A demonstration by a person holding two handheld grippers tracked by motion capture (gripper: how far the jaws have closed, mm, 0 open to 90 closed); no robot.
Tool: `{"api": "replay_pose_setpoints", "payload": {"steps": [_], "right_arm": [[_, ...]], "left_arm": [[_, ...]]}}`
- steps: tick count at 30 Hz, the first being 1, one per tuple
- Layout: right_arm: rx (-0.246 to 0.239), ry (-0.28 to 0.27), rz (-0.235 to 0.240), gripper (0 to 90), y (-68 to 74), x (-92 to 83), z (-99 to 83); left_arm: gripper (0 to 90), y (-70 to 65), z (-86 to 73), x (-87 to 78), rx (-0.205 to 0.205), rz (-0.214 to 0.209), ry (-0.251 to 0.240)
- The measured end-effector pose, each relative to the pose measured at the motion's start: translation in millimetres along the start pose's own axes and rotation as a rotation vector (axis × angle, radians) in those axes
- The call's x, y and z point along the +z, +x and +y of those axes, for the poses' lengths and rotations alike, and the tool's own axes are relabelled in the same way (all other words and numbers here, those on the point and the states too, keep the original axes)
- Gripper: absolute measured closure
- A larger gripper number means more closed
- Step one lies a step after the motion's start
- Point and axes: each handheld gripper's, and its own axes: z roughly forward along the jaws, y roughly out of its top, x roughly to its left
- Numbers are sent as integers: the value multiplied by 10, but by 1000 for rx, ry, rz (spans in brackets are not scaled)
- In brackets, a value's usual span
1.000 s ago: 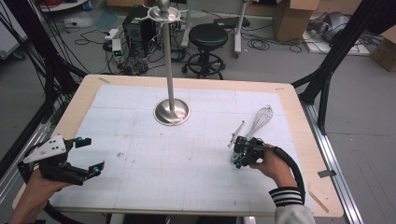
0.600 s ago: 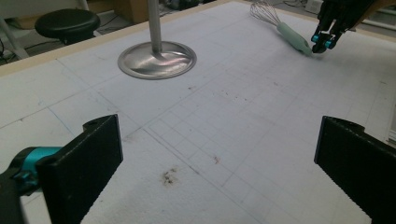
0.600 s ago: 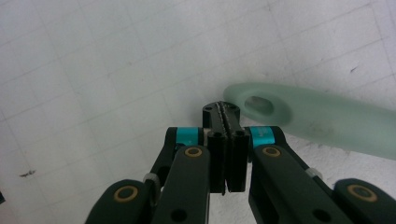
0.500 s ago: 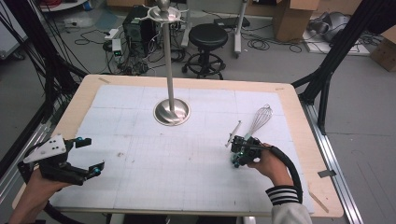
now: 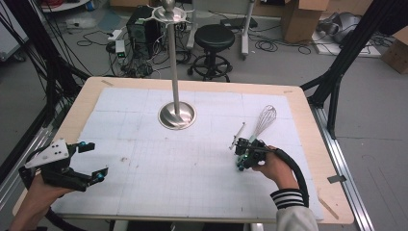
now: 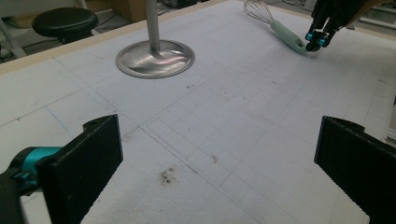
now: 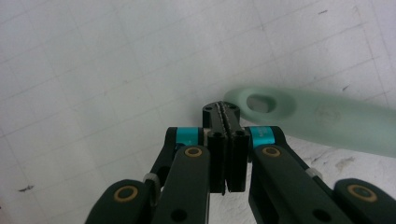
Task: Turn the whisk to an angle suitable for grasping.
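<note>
R gripper (image 5: 243, 159) sat on the white grid mat (image 5: 144, 187), right-of-centre, pointing down at the handle end of the whisk (image 5: 262, 126). In the right gripper view its jaws were pressed flat together w/ nothing between them, tips (image 7: 226, 112) just beside the rounded, pale green handle end w/ its hang hole (image 7: 317, 120); couldn't tell if they touched it. Whisk lay flat on the mat, wire head toward the far right corner of the table (image 5: 308, 144), handle toward the person. In the left gripper view the whisk (image 6: 285, 32) showed far off, top right, w/ the R gripper (image 6: 317, 42) at its handle end.

L gripper (image 5: 91, 161) was held near the near-left edge of the mat, well apart from the whisk, jaws spread wide & holding nothing; its own view showed both black pads (image 6: 88, 158) w/ bare mat between.

Metal stand (image 5: 176, 115) w/ round base stood upright mid-table, far side, between the two grippers & apart from both. A thin metal pin-like item (image 5: 237, 133) lay just left of the whisk handle – too small to ID
</note>
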Motion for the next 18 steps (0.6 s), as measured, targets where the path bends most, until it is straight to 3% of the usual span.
{"api": "replay_pose_setpoints", "payload": {"steps": [6,18], "right_arm": [[3,22,-13,898,-24,54,32],[0,-2,-9,898,-32,43,80]], "left_arm": [[17,-3,1,1,1,-2,2],[17,0,1,1,-2,-3,0]]}}
